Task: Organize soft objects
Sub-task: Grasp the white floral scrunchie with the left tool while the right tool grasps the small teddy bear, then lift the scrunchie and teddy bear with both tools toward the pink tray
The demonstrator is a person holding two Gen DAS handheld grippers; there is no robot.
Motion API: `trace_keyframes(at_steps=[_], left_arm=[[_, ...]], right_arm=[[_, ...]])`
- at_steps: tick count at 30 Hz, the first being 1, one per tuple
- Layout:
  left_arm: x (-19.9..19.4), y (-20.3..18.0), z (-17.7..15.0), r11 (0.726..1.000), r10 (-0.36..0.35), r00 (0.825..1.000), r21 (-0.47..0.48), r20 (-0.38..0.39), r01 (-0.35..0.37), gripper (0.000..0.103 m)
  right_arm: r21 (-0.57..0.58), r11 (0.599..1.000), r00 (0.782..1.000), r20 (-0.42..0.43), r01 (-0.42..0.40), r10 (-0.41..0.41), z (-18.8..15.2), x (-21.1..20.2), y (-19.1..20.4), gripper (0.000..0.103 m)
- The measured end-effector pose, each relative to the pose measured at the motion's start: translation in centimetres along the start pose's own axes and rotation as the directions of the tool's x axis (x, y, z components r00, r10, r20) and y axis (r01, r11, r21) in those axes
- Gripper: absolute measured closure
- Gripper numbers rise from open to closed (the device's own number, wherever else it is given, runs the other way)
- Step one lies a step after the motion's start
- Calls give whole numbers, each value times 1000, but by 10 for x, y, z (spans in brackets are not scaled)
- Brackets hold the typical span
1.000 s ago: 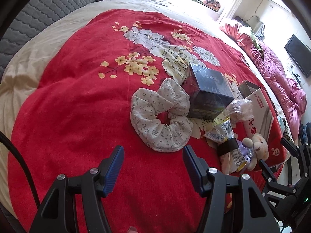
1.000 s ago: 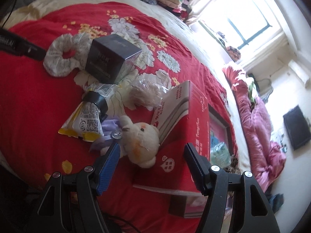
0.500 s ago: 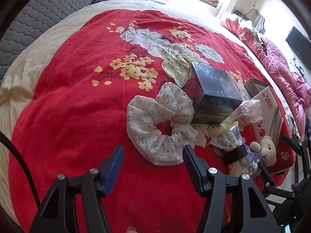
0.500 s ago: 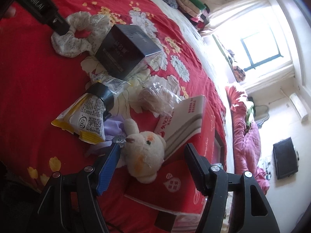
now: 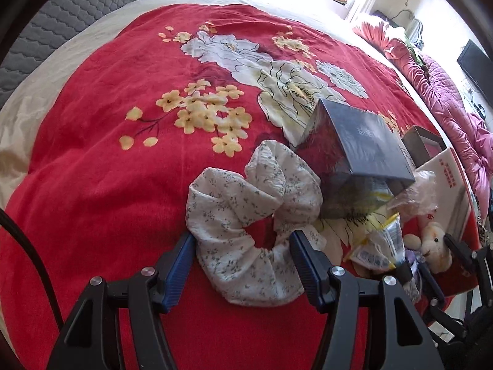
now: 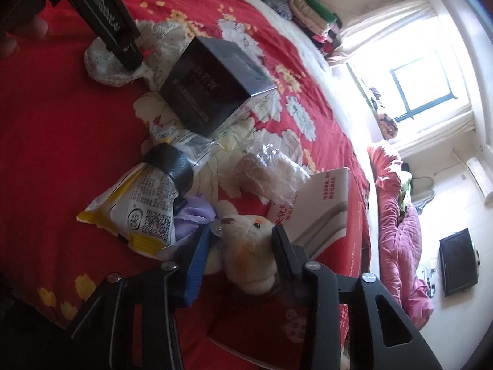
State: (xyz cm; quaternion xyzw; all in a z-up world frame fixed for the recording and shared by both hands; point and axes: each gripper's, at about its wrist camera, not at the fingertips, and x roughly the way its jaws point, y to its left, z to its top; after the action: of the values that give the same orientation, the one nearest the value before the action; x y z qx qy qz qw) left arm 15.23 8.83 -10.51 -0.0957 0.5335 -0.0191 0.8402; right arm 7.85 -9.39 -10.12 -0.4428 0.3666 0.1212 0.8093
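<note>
A white floral scrunchie [image 5: 246,215] lies on the red blanket. My left gripper [image 5: 242,246] is open, its fingers on either side of the scrunchie's near part. A small cream teddy bear [image 6: 246,249] with a purple cloth lies by the red box [image 6: 320,215]. My right gripper [image 6: 240,243] has narrowed around the bear and its fingers touch it on both sides. The bear also shows in the left wrist view [image 5: 433,243], and the scrunchie in the right wrist view [image 6: 107,67].
A dark box [image 5: 357,151] stands right behind the scrunchie. A yellow snack bag with a black band [image 6: 144,203] and a clear plastic bag [image 6: 268,172] lie between the box and the bear. The bed edge runs just below the bear.
Both grippers have moved forward. The left one now straddles the scrunchie. The right one has reached the teddy bear and closed in on it.
</note>
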Motion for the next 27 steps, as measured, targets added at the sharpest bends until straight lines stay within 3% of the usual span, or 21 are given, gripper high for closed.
trace_keyframes(at_steps=[2,3,4,5,6,7,14,16,20,24,26,27], left_arm=[[2,0,2,1000,-3,1000,-1,20,3,41],[2,-1,2,1000,3,999,5,33,-3,47],[3,-1,2,1000,12,999,11,36,-13,51],[2,-2,3,1000,15,999,16,41,-16,61],[1,-2,3,1000,10,999,14,52,-11,80],[0,-2,4,1000,-8,999,11,53,8,88],[-11,6,2,996,-76,994,-33,76,79,92],[-16,7,1,996,-82,993,-36,84,86,92],[-23,8,-3,994,-101,991,-36,92,105,92],[-25,7,-6,992,-122,989,-22,87,125,92],[-25,5,-7,991,-130,988,-13,87,132,92],[-26,4,-8,991,-132,988,-10,85,134,92]], right_arm=[[47,999,1000,17,-21,20,-2,-4,-8,67],[65,997,999,23,-27,25,-2,-6,-10,69],[99,994,999,36,-35,32,-3,-9,-16,80],[130,990,998,48,-48,42,-4,-13,-21,80],[150,987,997,63,-63,54,-4,-17,-25,82],[170,982,995,69,-78,67,-4,-20,-29,84],[218,969,990,99,-118,98,-7,-28,-33,93],[259,954,985,121,-147,119,-10,-32,-38,102],[354,895,958,192,-270,213,-13,-42,-55,102],[310,903,950,185,-299,251,-9,-47,-48,102],[228,931,954,158,-286,255,-8,-50,-37,90],[174,953,964,138,-249,227,-8,-52,-30,72]])
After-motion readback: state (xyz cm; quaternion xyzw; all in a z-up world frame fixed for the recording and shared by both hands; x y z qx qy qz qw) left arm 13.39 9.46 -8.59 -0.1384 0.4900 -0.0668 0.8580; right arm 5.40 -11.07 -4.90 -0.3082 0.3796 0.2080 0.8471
